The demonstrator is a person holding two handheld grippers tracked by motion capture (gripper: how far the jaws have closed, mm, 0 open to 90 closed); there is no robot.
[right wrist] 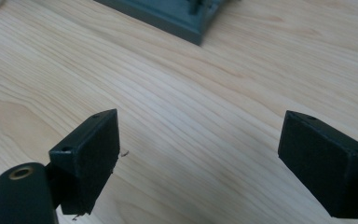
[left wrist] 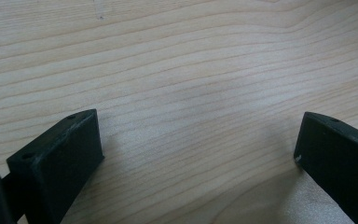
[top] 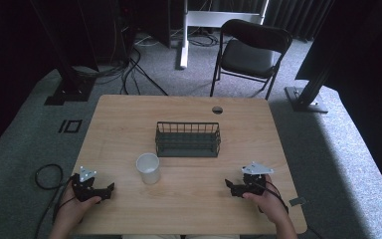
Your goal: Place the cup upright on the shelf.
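Currently both grippers rest low at the table's near edge, jaws spread wide and empty.

Left gripper (top: 110,189) sits near the front-left corner of the table (top: 129,119); right gripper (top: 229,185) sits near the front-right. Bare wood lies between them. A cup (top: 148,168) stands upright left of centre, just in front of a wire basket (top: 187,140) at mid-table, apart from it. Grey carpet surrounds the table; a folding chair (top: 248,52) and cables (top: 129,74) lie beyond the far edge.
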